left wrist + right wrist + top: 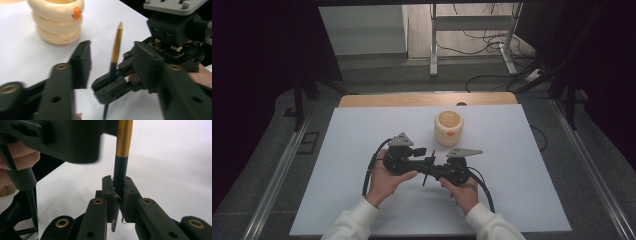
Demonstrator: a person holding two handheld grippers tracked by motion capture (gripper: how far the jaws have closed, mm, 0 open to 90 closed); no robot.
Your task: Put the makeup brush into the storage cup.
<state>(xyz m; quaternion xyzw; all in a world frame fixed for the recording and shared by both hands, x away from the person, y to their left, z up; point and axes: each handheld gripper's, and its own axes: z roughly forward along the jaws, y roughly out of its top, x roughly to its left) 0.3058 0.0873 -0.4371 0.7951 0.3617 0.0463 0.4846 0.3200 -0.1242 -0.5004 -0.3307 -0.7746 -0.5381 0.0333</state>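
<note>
A black pen with a gold upper part (426, 172) (116, 47) (124, 140) stands nearly upright in my right gripper (429, 169) (119, 195), which is shut on its black lower shaft. In the left gripper view the right gripper (112, 86) sits just ahead, clamping the pen. My left gripper (424, 152) (112, 58) is open, its jaws standing to either side of the pen without touching it. Both grippers meet over the middle of the white sheet (362, 140). A cream ringed holder with an orange spot (448, 127) (56, 20) stands just beyond them.
The white sheet covers a wooden table whose far edge (427, 99) shows behind the holder. Dark floor with rails lies left and right. A metal frame and loose cables (482, 40) stand on the floor beyond the table.
</note>
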